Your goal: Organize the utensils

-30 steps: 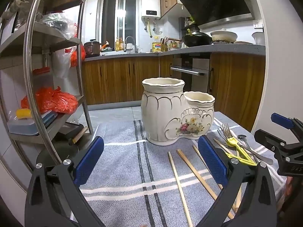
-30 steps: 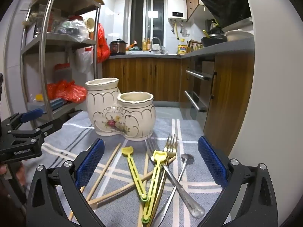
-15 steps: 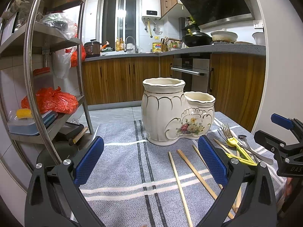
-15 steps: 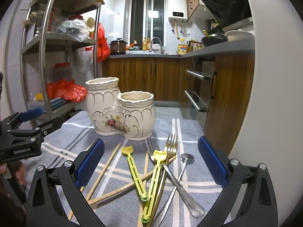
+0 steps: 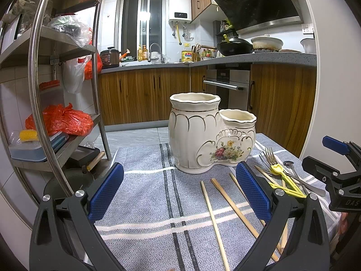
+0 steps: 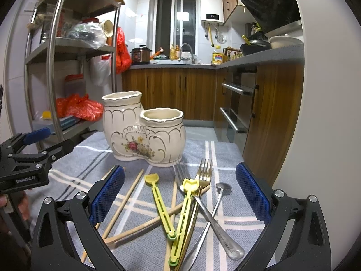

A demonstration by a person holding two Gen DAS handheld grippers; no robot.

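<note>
A cream ceramic holder (image 5: 209, 133) (image 6: 144, 131) with a tall and a short compartment stands on the grey striped cloth (image 5: 146, 194); both compartments look empty. Before it lie wooden chopsticks (image 5: 234, 207) (image 6: 126, 201), two yellow-green plastic utensils (image 6: 160, 205), two forks (image 6: 204, 174) and a metal spoon (image 6: 222, 188), piled crosswise. My left gripper (image 5: 178, 190) hangs open over bare cloth, left of the chopsticks. My right gripper (image 6: 179, 196) is open just above the pile, holding nothing.
A steel shelf rack (image 5: 38, 90) with red bags and boxes stands close on the left. Wooden cabinets and an oven (image 5: 225, 88) lie beyond the table's far edge. A white wall (image 6: 315, 135) borders the table on the right.
</note>
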